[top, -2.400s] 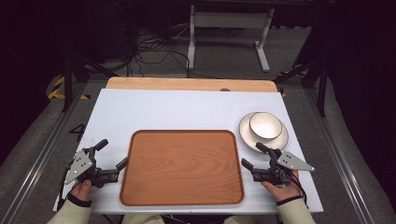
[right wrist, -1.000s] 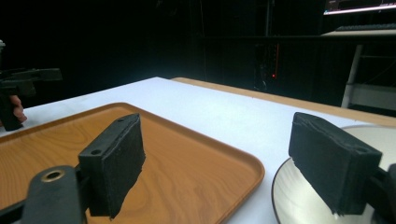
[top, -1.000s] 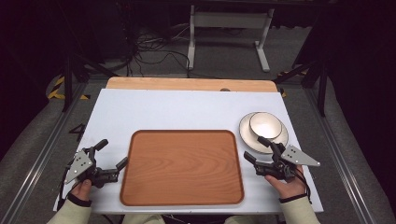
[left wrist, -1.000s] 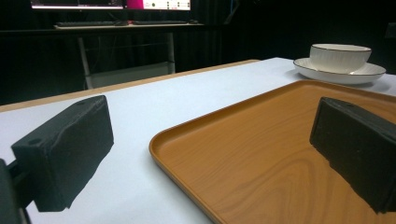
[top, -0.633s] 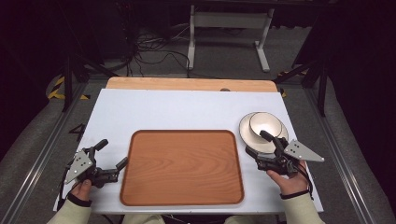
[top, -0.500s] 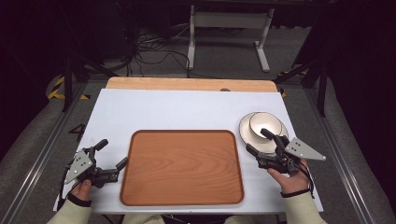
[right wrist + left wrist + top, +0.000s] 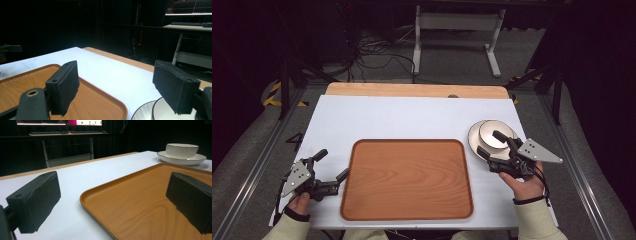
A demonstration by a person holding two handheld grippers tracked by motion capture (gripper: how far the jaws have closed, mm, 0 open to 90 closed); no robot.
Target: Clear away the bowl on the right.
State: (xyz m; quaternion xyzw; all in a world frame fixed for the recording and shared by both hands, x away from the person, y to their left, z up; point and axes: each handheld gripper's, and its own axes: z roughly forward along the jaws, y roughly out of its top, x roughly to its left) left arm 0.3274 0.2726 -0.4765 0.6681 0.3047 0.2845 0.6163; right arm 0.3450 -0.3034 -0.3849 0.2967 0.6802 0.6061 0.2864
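Note:
An empty wooden tray (image 7: 407, 180) lies in the middle of the white table (image 7: 402, 115). To its right a white bowl (image 7: 490, 128) sits on a white plate (image 7: 473, 134). My right gripper (image 7: 489, 142) is open, one jaw over the bowl and the other by the plate's near-left rim. In the right gripper view the right gripper (image 7: 120, 86) has the bowl (image 7: 162, 111) and plate (image 7: 141, 113) low between its jaws. My left gripper (image 7: 332, 163) rests open at the tray's left edge, and the left gripper view looks across the tray (image 7: 140, 202) to the bowl (image 7: 181, 150).
A wooden strip (image 7: 412, 90) runs along the table's far edge. Beyond it stand a desk frame (image 7: 457, 22) and floor cables (image 7: 377, 55). Metal rails (image 7: 247, 165) flank the table on both sides. Bare table surface lies behind the tray.
My right gripper has moved forward and slightly right, from the table near the tray's right edge up to the bowl and plate. The left gripper has stayed put.

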